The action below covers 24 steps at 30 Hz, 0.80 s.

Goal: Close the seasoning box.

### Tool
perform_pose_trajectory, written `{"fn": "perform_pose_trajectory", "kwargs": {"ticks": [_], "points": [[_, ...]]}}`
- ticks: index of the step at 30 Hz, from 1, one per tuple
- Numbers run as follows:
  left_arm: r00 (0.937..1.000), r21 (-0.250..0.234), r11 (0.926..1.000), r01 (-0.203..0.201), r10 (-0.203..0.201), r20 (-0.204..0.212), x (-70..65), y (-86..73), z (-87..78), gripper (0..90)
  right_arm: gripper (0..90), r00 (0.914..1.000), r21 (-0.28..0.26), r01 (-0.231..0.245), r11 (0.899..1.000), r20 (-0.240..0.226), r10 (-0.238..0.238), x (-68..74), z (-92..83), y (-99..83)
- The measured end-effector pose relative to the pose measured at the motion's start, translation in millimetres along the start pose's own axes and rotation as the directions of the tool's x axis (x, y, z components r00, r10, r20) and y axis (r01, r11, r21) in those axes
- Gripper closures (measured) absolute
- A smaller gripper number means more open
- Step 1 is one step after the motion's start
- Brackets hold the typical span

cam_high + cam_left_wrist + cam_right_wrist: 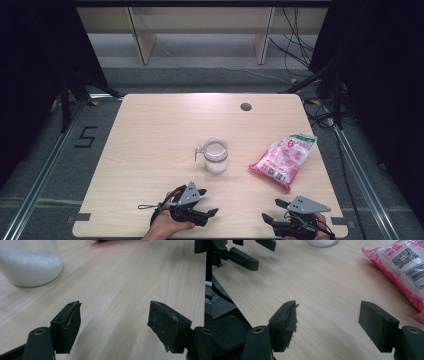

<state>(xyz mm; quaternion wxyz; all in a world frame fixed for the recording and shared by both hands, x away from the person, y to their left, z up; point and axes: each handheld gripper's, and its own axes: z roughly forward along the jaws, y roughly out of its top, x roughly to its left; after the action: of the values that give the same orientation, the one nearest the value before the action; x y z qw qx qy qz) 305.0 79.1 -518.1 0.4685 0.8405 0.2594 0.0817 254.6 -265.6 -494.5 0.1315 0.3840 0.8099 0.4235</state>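
The glass pitcher (216, 155) stands upright near the middle of the table (150, 130), partly filled with a white grainy powder. The pink bag (283, 160) lies flat toward the right edge, well apart from the pitcher. Both grippers wait at the near edge, and nothing is between their jaws.

The main risk, as I judge it, is with the pitcher — it is smooth, rounded glass, and a grip taken too high or off-centre could let it slip or tip, and the powder would spill over the table. The bag is soft and looks slippery; if the jaws catch only a thin fold of the plastic, it may slide out or sag, and its content could shift suddenly when lifted.

The left gripper (205, 202) lies low over the table at the near edge, left of centre, with the hand behind it, and it points to the right and a little forward, toward the pitcher. Its jaws stand wide apart and empty. The right gripper (272, 211) sits at the near right corner, pointing left — its jaws are also wide and hold nothing.
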Motion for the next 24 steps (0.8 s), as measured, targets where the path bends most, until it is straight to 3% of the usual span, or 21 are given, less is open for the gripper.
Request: {"fn": "perform_pose_trajectory", "kwargs": {"ticks": [2,4,6,7,9,10,12,14,15,17,18,19,23,24], "points": [[0.9998,0.010,0.9999,-0.013,0.013,-0.012,0.4,-0.2,-1.3,25.8,31.0,1.0000,0.002,-0.004,1.000,0.001,0.004,2.4,0.2,-1.1],[0.9998,-0.005,1.0000,-0.001,0.001,-0.019,-2.2,-0.9,-1.1,25.8,30.6,1.0000,0.001,0.002,1.000,0.005,-0.002,3.0,0.4,-2.0],[1.0000,0.005,1.0000,-0.008,0.008,-0.004,-2.4,-1.7,-0.9,25.7,30.5,1.0000,0.005,-0.007,1.000,-0.005,0.007,5.1,-0.8,-2.9],[1.0000,-0.001,1.0000,-0.002,0.002,0.001,-3.6,-2.3,-0.4,25.7,30.5,0.9997,0.009,0.020,1.000,-0.013,-0.020,4.1,-0.7,-3.1],[0.9998,0.018,0.9997,-0.016,0.017,-0.009,-3.6,-3.1,-0.4,25.7,30.5,0.9999,0.018,0.009,1.000,-0.005,-0.009,5.7,-0.5,-4.6],[0.9999,-0.019,0.9998,0.007,-0.007,-0.012,-6.2,-4.7,2.0,25.7,30.4,0.9997,0.034,0.022,0.999,-0.016,-0.021,5.0,-0.5,-4.6],[0.9999,0.018,0.9998,-0.012,0.012,-0.007,-4.3,-3.9,-1.3,25.8,30.4,0.9998,0.027,0.017,0.999,-0.011,-0.017,6.5,-0.9,-5.7],[0.9999,-0.015,0.9999,0.004,-0.004,-0.015,-6.7,-4.0,-0.3,25.7,30.3,1.0000,0.034,-0.007,0.999,0.003,0.007,9.2,-2.4,-6.3],[0.9998,0.015,0.9997,-0.021,0.021,-0.007,-4.6,-3.0,-2.2,25.7,30.3,0.9998,0.024,0.022,0.999,0.002,-0.022,6.9,-1.5,-6.2],[0.9999,0.007,0.9999,-0.011,0.011,0.000,-5.6,-3.1,-1.9,25.7,30.3,0.9992,0.040,0.028,0.999,-0.030,-0.026,6.1,-0.7,-5.8],[0.9999,0.010,0.9999,-0.013,0.013,-0.003,-5.2,-3.1,-1.9,25.7,30.3,0.9992,0.040,0.027,0.999,-0.030,-0.026,6.1,-0.8,-5.8],[0.9999,-0.020,0.9997,0.010,-0.011,-0.004,-6.8,-3.9,0.3,25.7,30.2,0.9992,0.040,0.028,0.999,-0.030,-0.026,5.9,-0.9,-5.9],[1.0000,0.001,1.0000,0.001,-0.001,0.002,-5.8,-3.2,-1.2,25.7,30.2,0.9999,0.036,0.010,0.999,-0.013,-0.010,5.3,-1.5,-6.7],[0.9999,-0.009,1.0000,0.000,0.000,-0.014,-6.2,-3.8,-0.5,25.7,30.2,0.9998,0.035,0.019,0.999,-0.010,-0.018,5.3,-1.5,-6.7]]}}
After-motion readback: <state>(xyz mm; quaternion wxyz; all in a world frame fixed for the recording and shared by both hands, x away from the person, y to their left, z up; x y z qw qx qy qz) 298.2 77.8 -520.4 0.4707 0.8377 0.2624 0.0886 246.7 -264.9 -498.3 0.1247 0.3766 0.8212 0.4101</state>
